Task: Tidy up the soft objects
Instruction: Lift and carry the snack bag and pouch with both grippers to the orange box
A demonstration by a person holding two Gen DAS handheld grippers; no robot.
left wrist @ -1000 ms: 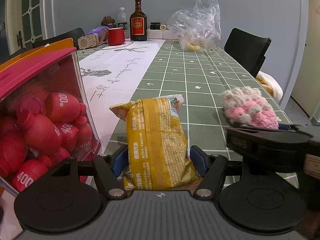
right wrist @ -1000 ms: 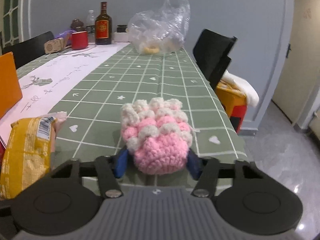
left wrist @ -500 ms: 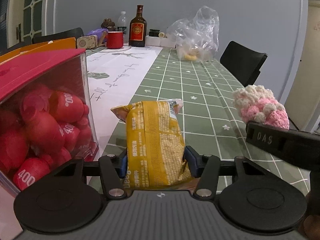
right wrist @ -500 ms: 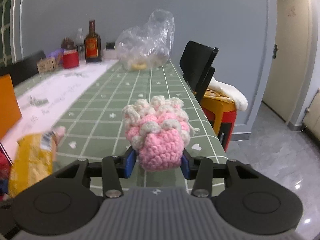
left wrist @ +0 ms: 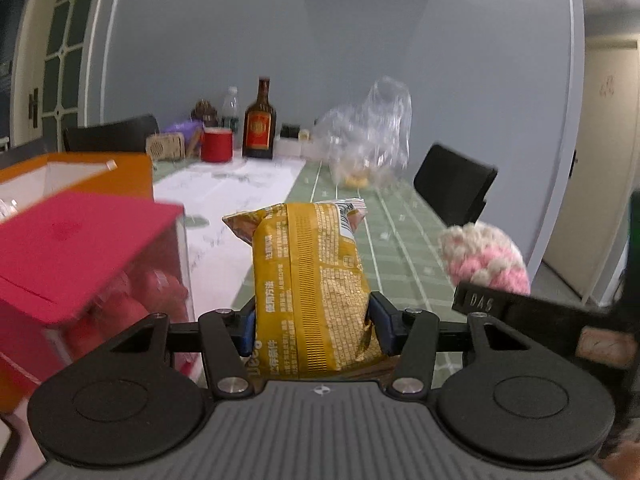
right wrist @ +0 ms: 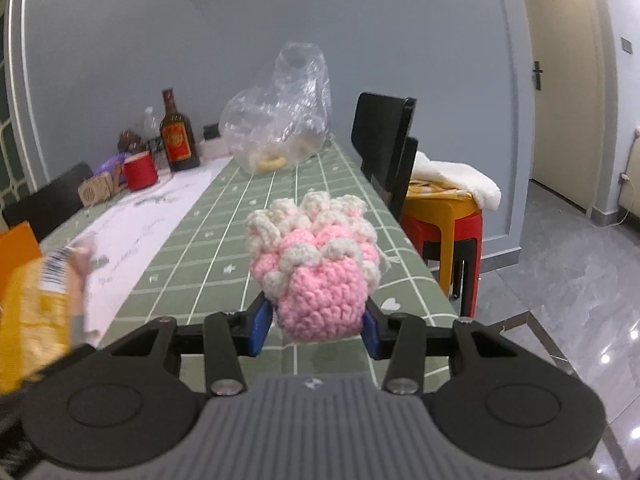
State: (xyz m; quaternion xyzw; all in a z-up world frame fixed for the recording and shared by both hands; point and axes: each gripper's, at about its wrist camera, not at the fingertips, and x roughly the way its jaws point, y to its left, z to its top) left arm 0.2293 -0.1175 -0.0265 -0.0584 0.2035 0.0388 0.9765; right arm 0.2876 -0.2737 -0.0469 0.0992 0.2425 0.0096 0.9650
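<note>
The left gripper (left wrist: 314, 330) clamps a yellow snack packet (left wrist: 310, 280) between its blue pads (left wrist: 249, 330), the packet standing lengthwise ahead of the fingers and lifted clear of the green checked tablecloth (left wrist: 400, 248). The right gripper (right wrist: 316, 330) squeezes a pink and cream crocheted pouch (right wrist: 320, 264) in the same manner, held above the tablecloth near its right edge. Left of the packet stands a clear box with a red lid (left wrist: 76, 240), full of small red bottles, and behind that an orange box (left wrist: 132, 172). At the far end of the tablecloth are a brown bottle (left wrist: 260, 128), a red mug (left wrist: 216, 144) and a crumpled clear plastic bag (left wrist: 368, 136). A black chair (right wrist: 384, 148) and a red and yellow stool (right wrist: 448, 220) stand beside the tablecloth's right edge.
</note>
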